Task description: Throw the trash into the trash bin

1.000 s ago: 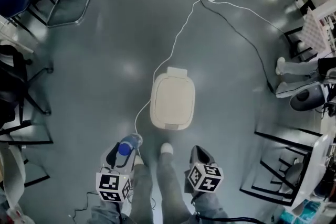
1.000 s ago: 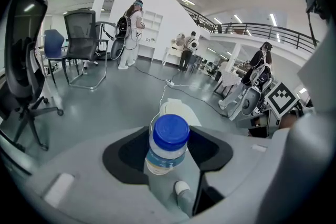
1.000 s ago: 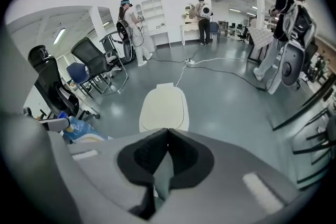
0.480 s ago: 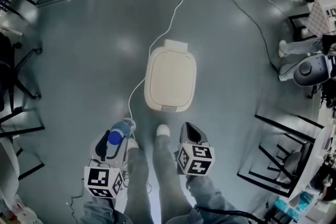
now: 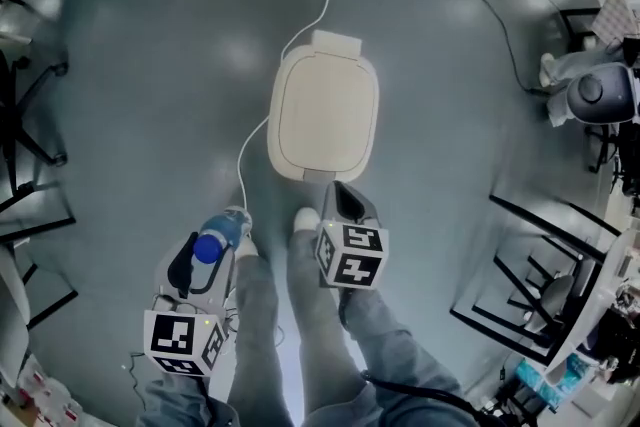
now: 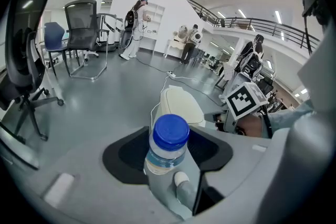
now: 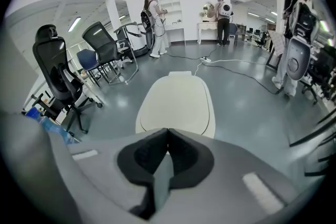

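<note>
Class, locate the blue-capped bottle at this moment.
Head view, lower left: the bottle is held in the left gripper, beside the person's leg, short of the trash bin.

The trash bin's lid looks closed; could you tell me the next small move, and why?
Probably press the shut, empty right gripper onto the front tab of the trash bin to open it: its lid is closed, and the left gripper holds the bottle.

Floor (image 5: pixel 150 115): grey and shiny under me.
White cord (image 5: pixel 240 177): runs off toward my 12 o'clock.
Black chair (image 6: pixel 83 29): at my 10 o'clock.
</note>
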Available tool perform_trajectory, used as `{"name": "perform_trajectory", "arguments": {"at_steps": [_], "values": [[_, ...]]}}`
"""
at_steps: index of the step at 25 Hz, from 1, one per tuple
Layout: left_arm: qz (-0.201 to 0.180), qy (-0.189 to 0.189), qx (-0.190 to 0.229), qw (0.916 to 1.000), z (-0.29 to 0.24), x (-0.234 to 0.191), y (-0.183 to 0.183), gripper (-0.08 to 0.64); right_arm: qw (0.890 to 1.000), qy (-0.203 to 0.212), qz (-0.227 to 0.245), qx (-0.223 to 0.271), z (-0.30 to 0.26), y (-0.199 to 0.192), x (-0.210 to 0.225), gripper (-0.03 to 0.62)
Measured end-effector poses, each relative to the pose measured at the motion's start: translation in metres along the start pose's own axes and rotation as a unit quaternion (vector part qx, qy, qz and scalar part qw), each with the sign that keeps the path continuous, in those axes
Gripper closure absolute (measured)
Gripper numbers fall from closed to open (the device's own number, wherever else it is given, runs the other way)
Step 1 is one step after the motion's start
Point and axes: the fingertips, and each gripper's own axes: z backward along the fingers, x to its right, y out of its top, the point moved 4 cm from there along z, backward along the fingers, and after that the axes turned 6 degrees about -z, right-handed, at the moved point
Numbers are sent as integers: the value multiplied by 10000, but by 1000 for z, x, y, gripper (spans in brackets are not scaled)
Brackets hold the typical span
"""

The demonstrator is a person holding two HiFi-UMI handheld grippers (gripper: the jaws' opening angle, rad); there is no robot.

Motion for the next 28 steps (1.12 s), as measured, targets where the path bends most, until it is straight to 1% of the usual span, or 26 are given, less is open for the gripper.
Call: {"name": "perform_trajectory", "arguments": {"at_steps": [3, 10, 20, 28], "values": [[23, 70, -43, 10000, 2, -1, -6, 322, 9999, 4, -80, -69, -10, -9, 0, 589], [58, 135, -145, 9998, 1, -2, -18, 322, 9999, 27, 50, -158, -24, -19, -3, 589], [75, 166, -168, 9997, -10, 0, -18, 322, 9989, -72, 64, -454, -46, -38, 4, 589], [33, 143, -175, 9997, -12, 0, -13, 322, 9991, -56, 9, -432, -46, -37, 2, 589]]}}
